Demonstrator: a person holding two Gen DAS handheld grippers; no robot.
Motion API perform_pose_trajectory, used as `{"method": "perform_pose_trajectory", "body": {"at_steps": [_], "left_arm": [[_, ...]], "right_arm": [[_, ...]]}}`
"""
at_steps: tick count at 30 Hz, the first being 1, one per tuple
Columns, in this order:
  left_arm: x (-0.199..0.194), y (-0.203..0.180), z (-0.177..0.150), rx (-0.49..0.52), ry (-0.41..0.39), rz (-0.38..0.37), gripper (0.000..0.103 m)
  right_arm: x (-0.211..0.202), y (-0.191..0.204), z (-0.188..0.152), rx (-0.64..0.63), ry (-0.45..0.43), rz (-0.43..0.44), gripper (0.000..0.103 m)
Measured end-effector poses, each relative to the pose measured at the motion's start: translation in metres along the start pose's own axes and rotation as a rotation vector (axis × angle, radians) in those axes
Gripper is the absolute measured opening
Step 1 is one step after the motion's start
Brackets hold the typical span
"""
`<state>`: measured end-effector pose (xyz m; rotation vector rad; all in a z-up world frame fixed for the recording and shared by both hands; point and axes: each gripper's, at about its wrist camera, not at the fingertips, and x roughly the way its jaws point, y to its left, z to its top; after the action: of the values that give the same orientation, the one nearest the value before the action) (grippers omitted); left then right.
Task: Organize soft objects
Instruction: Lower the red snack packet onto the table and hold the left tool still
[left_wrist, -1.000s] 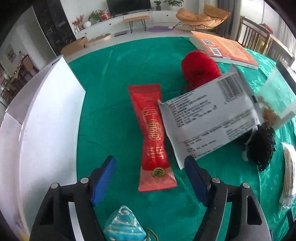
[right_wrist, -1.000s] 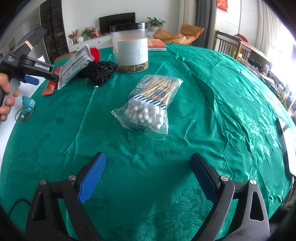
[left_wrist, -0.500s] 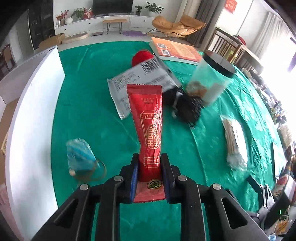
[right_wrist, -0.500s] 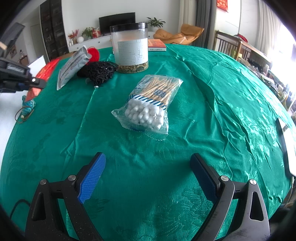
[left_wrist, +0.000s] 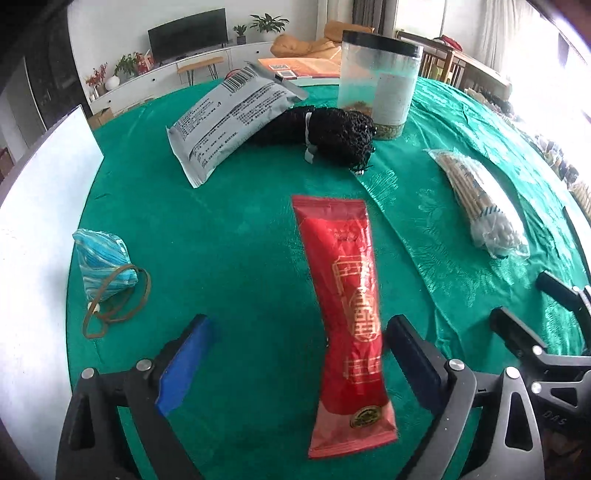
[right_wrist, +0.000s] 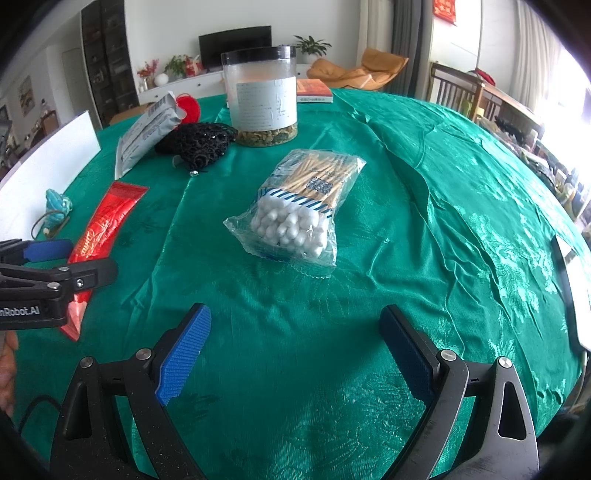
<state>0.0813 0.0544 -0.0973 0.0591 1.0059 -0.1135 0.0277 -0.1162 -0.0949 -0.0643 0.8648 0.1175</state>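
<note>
A long red packet (left_wrist: 347, 295) lies flat on the green tablecloth (left_wrist: 229, 240). Its lower half sits between the fingers of my left gripper (left_wrist: 298, 332), close to the right finger, and neither pad touches it as the jaws are opening. A blue striped pouch (left_wrist: 103, 266) with a brown cord lies to the left. A grey packet (left_wrist: 232, 118) and a black mesh bundle (left_wrist: 332, 129) lie farther back. My right gripper (right_wrist: 295, 317) stands open over bare cloth, short of the bag of cotton swabs (right_wrist: 295, 206).
A clear jar (right_wrist: 264, 99) with a black lid stands behind the mesh bundle, with a red yarn ball (right_wrist: 188, 105) and an orange book (right_wrist: 314, 90) beyond. A white board (left_wrist: 40, 184) borders the table's left edge. A hand shows at the lower left of the right wrist view.
My left gripper shut on the red packet's lower end, carried it across the table toward the right gripper, then let go. The packet now lies loose. The right gripper has not moved.
</note>
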Motion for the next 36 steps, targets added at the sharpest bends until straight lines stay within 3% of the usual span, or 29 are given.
{"method": "perform_pose_trajectory", "body": {"at_steps": [6,36], "left_arm": [[0.001,0.012,-0.003,0.012,-0.062,-0.019,0.103],[0.001,0.013,-0.003,0.012,-0.065,-0.02,0.103]], "right_arm": [[0.0,0.0,0.0,0.0,0.0,-0.001,0.094],[0.0,0.0,0.0,-0.001,-0.001,0.0,0.094]]}}
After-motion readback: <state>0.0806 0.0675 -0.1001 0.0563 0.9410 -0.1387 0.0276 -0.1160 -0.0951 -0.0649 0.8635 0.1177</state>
